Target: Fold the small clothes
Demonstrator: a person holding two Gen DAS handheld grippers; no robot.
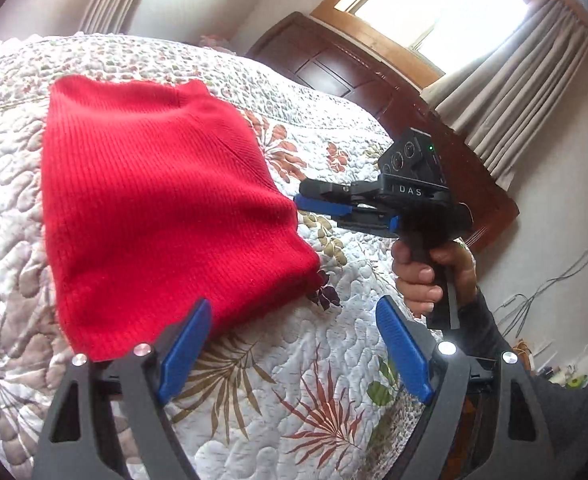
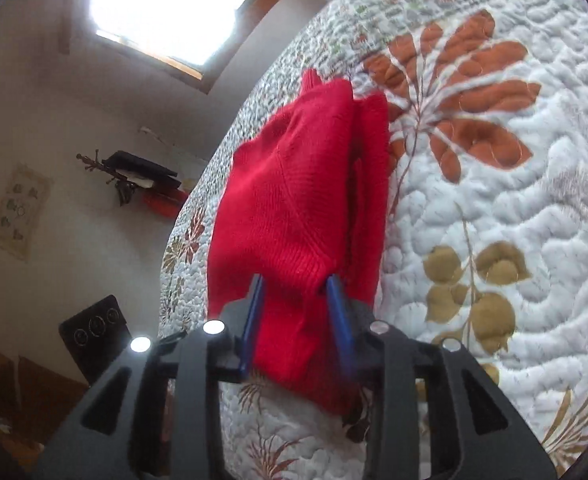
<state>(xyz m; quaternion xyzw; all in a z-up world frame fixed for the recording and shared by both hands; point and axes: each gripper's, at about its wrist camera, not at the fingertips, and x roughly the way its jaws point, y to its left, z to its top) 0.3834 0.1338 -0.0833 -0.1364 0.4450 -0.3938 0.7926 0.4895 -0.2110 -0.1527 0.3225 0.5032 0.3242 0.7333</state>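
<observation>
Red knit garment (image 1: 161, 208) lies folded on quilted bedspread (image 1: 334, 400), ribbed, w/ a seam running diagonally across top layer. In right wrist view garment (image 2: 294, 200) looks doubled, two layers stacked, one edge bunched up betw. the fingers. No containers in view.

Bedspread is white w/ rust, olive and brown leaf print, stitched in pebbly quilting. Dark wooden headboard (image 1: 334, 68) behind bed, window (image 1: 434, 4) above it very bright, beige curtains (image 1: 514, 96) at its side. Cables (image 1: 554, 284) trail along wall at right. Right wrist view shows wall hanging (image 2: 19, 212) and a small coat hook rack w/ dark items (image 2: 133, 176).

Left gripper (image 1: 294, 320) hovers low over bedspread near garment's close edge, blue pads spread wide; left pad overlaps garment's edge, right pad over bare quilt, nothing clamped betw. them.

Right gripper (image 1: 298, 200) comes in from the right, roughly level w/ bed, held by hand (image 1: 426, 276) on the black grip, dark sleeve behind. Its fingers are narrowed onto the garment's side edge; from its own cam (image 2: 298, 284) blue pads pinch a fold of red knit.
</observation>
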